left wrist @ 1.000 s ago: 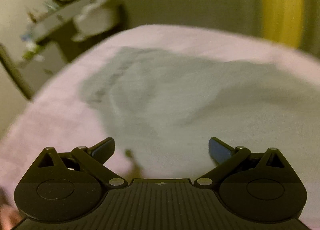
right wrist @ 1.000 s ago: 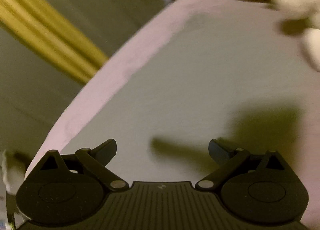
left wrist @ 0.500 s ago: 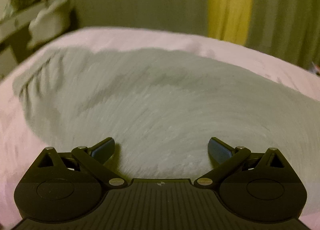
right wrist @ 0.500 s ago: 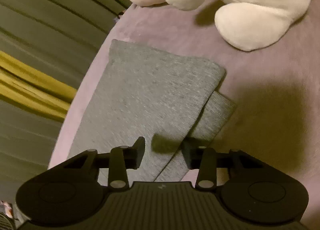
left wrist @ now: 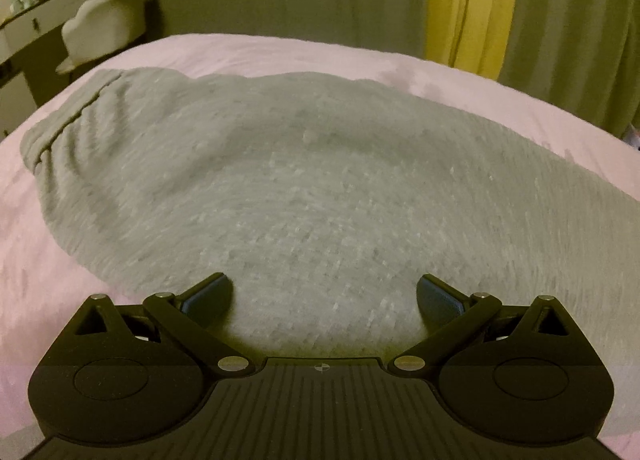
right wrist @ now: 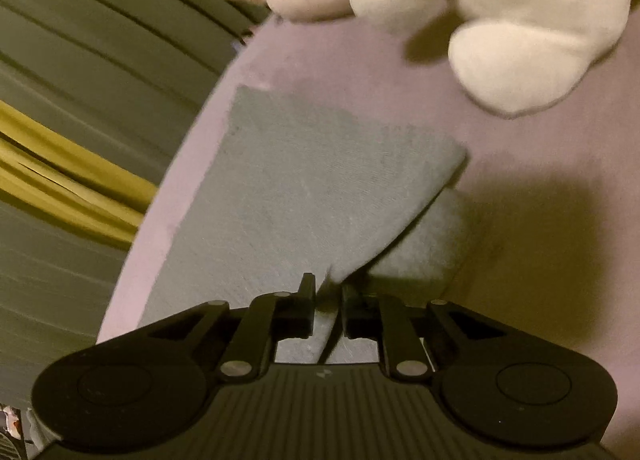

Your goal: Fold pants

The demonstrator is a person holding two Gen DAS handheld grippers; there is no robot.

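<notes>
Left wrist view: the left gripper (left wrist: 324, 296) sits at the bottom centre of the frame with its jaws spread wide and nothing between them. The grey pants (left wrist: 320, 188) lie flat on the pink bedcover (left wrist: 248, 54), filling the middle of the frame directly beyond and beneath the open fingers; whether the fingers touch the cloth cannot be told. The gathered waistband end lies toward the left middle. At the upper left stand a dresser (left wrist: 24, 32) and a pale chair (left wrist: 106, 16), both off the bed. A yellow curtain (left wrist: 472, 4) hangs at the upper right among grey-green drapes.

Right wrist view: the right gripper (right wrist: 330, 294) is at the bottom centre, its jaws having just been closing, now pinched on the edge of the pants (right wrist: 304, 188), a fold of grey cloth between them. The pant legs run from the gripper toward the upper left, one layer over another, the lower layer showing at the right. A white and pink plush toy (right wrist: 500, 8) lies on the bedcover (right wrist: 520, 220) at the upper right, apart from the pants. The yellow curtain (right wrist: 68, 180) shows at the left edge.
</notes>
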